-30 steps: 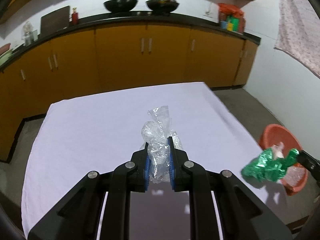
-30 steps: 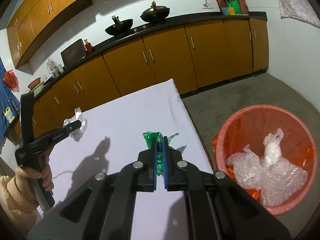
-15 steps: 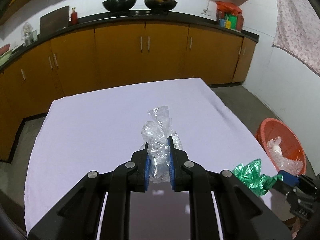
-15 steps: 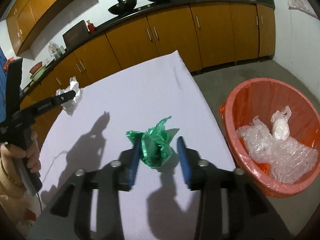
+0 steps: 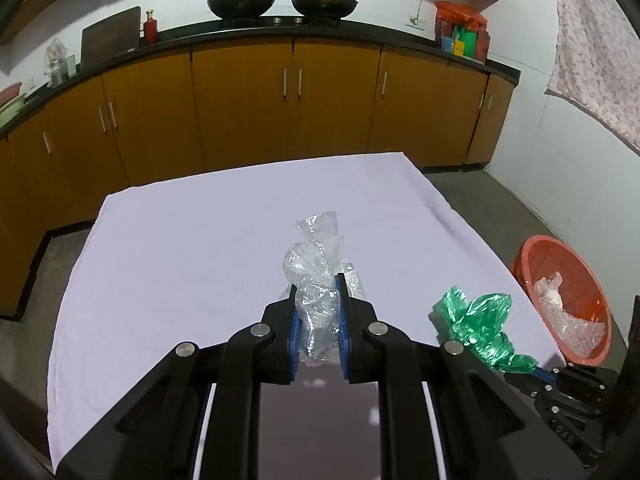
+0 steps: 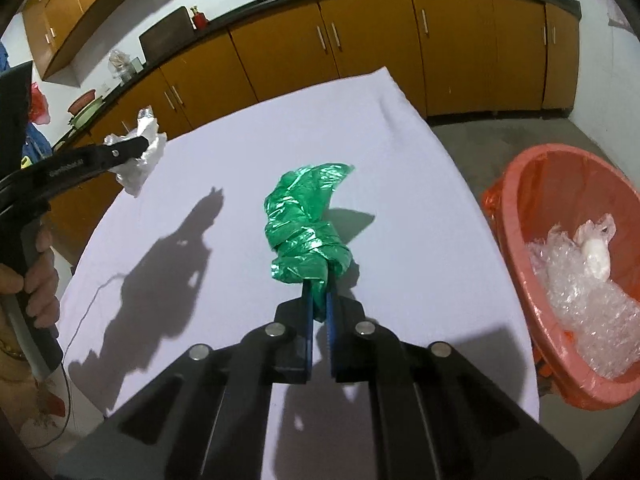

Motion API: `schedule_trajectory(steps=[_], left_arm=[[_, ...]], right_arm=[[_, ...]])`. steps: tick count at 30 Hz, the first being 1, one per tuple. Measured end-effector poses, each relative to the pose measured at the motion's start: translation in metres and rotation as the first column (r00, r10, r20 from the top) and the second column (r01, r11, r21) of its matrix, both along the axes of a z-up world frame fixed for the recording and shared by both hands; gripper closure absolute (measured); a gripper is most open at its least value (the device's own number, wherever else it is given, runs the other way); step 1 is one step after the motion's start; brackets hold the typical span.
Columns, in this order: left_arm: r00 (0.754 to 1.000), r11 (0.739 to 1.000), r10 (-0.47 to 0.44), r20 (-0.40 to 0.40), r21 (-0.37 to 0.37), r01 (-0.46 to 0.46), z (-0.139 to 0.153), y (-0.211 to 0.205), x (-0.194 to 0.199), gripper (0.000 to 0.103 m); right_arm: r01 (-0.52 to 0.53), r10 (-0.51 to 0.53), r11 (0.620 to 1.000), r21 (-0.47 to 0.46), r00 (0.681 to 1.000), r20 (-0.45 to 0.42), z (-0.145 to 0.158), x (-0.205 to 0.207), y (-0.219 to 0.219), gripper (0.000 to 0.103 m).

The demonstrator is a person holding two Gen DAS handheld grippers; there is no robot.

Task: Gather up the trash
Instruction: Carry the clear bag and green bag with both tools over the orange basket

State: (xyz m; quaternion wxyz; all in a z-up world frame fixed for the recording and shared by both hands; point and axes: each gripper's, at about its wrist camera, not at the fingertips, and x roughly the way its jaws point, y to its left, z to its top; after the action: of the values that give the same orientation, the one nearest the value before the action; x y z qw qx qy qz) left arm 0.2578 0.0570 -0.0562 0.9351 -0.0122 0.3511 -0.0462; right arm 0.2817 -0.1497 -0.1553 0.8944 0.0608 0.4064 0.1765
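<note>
My left gripper (image 5: 317, 308) is shut on a crumpled clear plastic bag (image 5: 316, 268) and holds it above the white-covered table (image 5: 192, 240). It also shows in the right wrist view (image 6: 138, 152), at the far left. My right gripper (image 6: 319, 300) is shut on a crumpled green plastic bag (image 6: 306, 228), held over the table's right part; the bag also shows in the left wrist view (image 5: 476, 326). A red trash bin (image 6: 516, 204) with bubble wrap and a white lump inside stands on the floor right of the table, also in the left wrist view (image 5: 560, 264).
Orange kitchen cabinets (image 5: 280, 100) with a black counter run behind the table, with two woks (image 5: 242, 2) on top. A patterned cloth (image 5: 592, 40) hangs on the right wall. Grey floor lies between table and cabinets.
My right gripper opened half a second ago with the green bag between its fingers over the table, and has now shut on it again. The left gripper kept hold of the clear bag.
</note>
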Motion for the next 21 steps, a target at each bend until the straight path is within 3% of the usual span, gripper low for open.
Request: schedule_trajectory(steps=[11,21], left_arm=[[0.998,0.998,-0.058,0.025,-0.02,0.059,0.012,-0.025,-0.009,0.087],[0.985,0.986,-0.162,0.06,-0.03,0.164,0.026,-0.081,-0.024,0.087]], right_arm=[[0.094,-0.099,0.994,0.051,0.99,0.105,0.044,-0.02,-0.038,0.097],[0.247,-0.25,0.968,0.039,0.949,0.189,0.076,-0.051,-0.1,0.097]])
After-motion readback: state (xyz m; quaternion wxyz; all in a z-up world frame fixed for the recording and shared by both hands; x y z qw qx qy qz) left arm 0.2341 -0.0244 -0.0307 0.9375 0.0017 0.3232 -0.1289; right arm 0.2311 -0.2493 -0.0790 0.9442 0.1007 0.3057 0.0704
